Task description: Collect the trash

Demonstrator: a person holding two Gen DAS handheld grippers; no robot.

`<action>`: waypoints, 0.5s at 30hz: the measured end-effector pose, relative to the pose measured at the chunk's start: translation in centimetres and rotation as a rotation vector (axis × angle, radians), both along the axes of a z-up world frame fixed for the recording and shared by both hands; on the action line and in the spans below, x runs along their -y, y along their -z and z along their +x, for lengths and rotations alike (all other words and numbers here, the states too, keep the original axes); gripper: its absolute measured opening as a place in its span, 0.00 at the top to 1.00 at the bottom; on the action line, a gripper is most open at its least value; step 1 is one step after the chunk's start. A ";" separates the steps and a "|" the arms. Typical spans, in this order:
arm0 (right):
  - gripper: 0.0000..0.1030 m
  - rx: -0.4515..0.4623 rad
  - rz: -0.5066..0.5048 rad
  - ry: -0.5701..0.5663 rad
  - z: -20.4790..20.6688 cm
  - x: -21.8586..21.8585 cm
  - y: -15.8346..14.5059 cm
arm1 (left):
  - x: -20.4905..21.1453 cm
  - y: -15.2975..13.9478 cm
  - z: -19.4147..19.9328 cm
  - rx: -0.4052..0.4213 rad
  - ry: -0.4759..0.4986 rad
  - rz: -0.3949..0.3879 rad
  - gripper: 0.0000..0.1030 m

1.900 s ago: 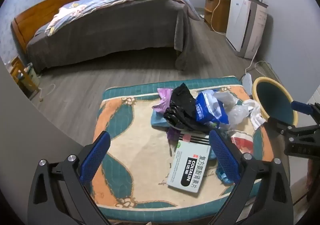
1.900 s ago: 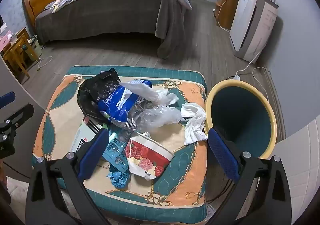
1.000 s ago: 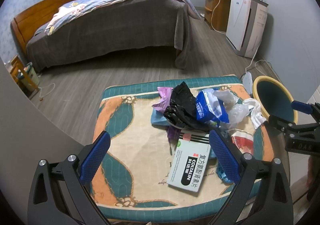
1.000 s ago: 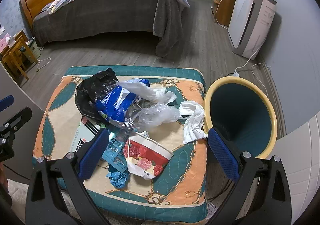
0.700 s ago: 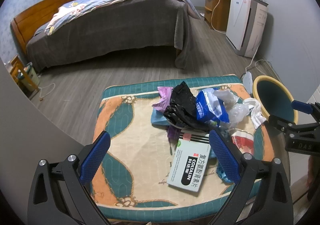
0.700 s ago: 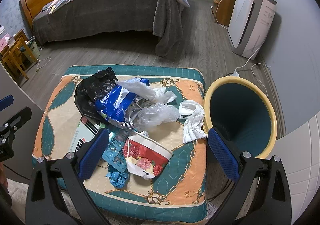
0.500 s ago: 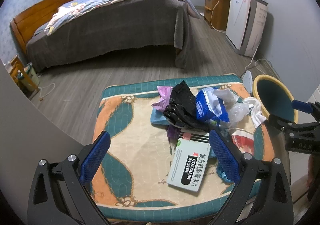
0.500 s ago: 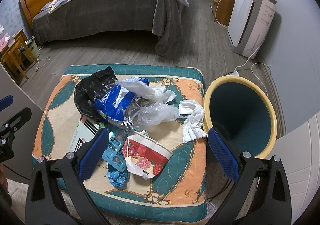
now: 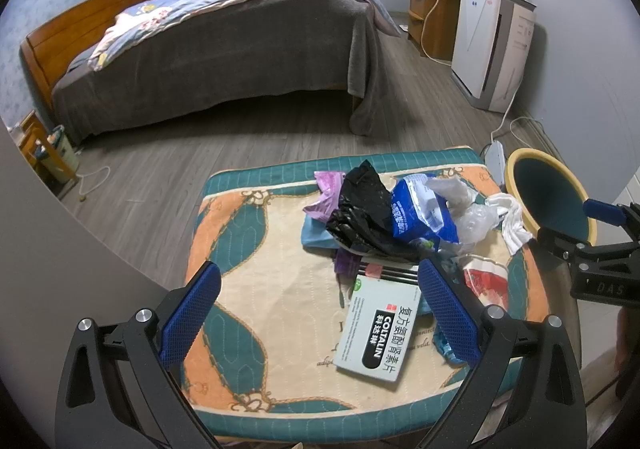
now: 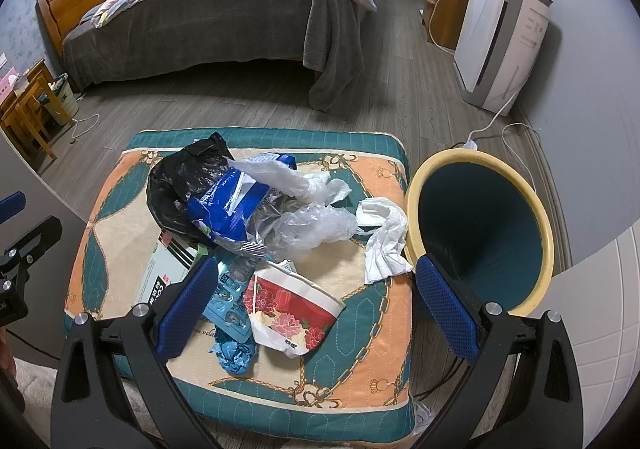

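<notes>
Both claws hang above the near edge of the quilted cushion (image 9: 256,249), spread wide and holding nothing. The left claw (image 9: 320,313) fills the bottom of its frame, its blue pads framing bare cushion at lower centre and the grey COLTALIN box (image 9: 378,333) just inside the right-hand pad. The right claw (image 10: 316,309) fills the bottom of its own frame, with the red floral paper bowl (image 10: 292,309) lying on its side between the pads; the right-hand pad overlaps the rim of the teal waste bin (image 10: 480,225).

The trash heap sits right of centre on the cushion: a black plastic bag (image 10: 180,177), a blue-and-white wrapper (image 10: 224,209), a clear plastic bag (image 10: 316,227) and a white tissue (image 10: 384,241) trailing toward the bin-side edge. A crumpled blue wrapper (image 10: 234,353) lies near the front edge.

The left half of the cushion is open. The bin, yellow-rimmed, stands just beside the cushion's right edge at the right of the frame. Grey wood floor (image 9: 168,169) lies free between the cushion and the bed (image 9: 224,61) in the upper part of the frame.
</notes>
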State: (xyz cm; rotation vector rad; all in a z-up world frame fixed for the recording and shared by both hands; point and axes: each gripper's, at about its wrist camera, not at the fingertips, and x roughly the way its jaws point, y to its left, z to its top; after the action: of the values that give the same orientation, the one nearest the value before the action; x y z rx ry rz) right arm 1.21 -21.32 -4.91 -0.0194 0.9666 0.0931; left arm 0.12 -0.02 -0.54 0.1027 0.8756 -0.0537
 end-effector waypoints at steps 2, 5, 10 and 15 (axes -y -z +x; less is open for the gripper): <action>0.06 -0.003 0.001 0.002 0.0 0.0 0.1 | 0.0 0.0 0.0 -0.001 -0.001 0.002 0.05; 0.06 -0.006 0.003 0.005 0.1 0.1 0.2 | 0.0 -0.1 0.0 -0.002 0.000 0.001 0.05; 0.06 -0.006 0.003 0.009 0.1 0.1 0.2 | 0.0 -0.1 0.0 -0.001 0.000 0.000 0.05; 0.06 -0.005 0.007 0.019 0.0 0.3 0.2 | -0.1 0.1 -0.3 0.019 0.000 -0.012 0.05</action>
State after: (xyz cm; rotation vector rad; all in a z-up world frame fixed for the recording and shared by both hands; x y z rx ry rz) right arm 1.25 -21.58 -5.06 -0.0036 0.9713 0.0788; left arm -0.18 0.10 -0.64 0.0923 0.8565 -0.0581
